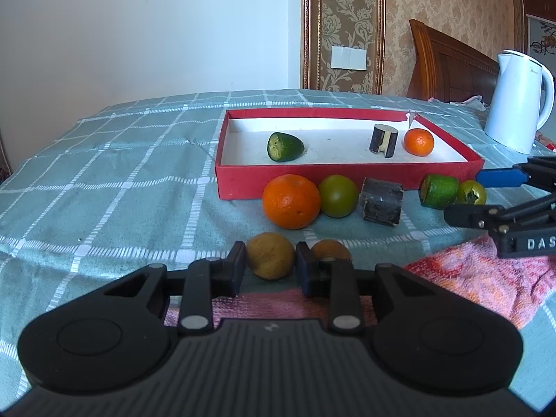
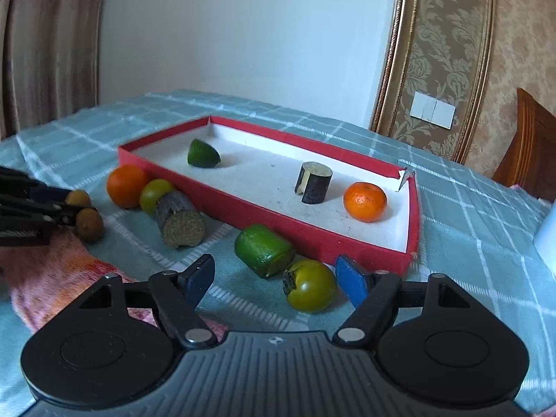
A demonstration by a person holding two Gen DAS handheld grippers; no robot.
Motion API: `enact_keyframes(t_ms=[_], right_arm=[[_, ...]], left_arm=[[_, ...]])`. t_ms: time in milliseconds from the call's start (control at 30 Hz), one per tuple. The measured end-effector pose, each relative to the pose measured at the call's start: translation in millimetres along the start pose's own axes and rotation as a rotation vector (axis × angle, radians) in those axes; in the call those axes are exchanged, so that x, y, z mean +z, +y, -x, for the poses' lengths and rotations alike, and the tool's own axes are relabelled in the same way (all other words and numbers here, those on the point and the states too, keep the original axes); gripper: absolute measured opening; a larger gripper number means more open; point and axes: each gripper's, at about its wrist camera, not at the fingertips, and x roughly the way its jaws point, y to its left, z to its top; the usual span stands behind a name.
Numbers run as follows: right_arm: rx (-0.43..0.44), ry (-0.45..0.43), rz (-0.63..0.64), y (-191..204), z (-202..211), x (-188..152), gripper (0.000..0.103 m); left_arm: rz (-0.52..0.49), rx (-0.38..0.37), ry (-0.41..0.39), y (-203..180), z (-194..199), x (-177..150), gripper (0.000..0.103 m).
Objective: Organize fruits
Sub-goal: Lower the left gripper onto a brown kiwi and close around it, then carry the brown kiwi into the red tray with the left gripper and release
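A red tray (image 1: 347,182) (image 2: 347,239) holds a green cucumber piece (image 1: 285,146) (image 2: 203,153), a dark eggplant piece (image 1: 383,140) (image 2: 313,182) and a small orange (image 1: 418,141) (image 2: 365,201). In front lie a big orange (image 1: 291,201) (image 2: 127,186), a green tomato (image 1: 338,195) (image 2: 154,194), a dark chunk (image 1: 381,201) (image 2: 180,222), a green chunk (image 1: 439,191) (image 2: 263,250) and another green tomato (image 1: 471,193) (image 2: 309,290). My left gripper (image 1: 271,264) is shut on a brown fruit (image 1: 270,255) (image 2: 79,197); a second brown fruit (image 1: 330,250) (image 2: 89,224) lies beside it. My right gripper (image 2: 278,279) is open around the near green tomato.
A white kettle (image 1: 517,100) stands at the right. A pink towel (image 1: 486,278) (image 2: 52,267) lies on the checked green cloth (image 1: 104,173). A wooden headboard (image 1: 448,62) and wall are behind.
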Motion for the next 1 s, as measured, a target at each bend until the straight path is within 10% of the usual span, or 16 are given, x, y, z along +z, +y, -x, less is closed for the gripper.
enact_keyframes(t_ms=[1000], right_arm=[[-0.034, 0.138, -0.175, -29.6, -15.1, -7.5, 0.099]], left_arm=[[-0.036, 0.024, -0.015, -7.4, -50.5, 91.3, 0.027]])
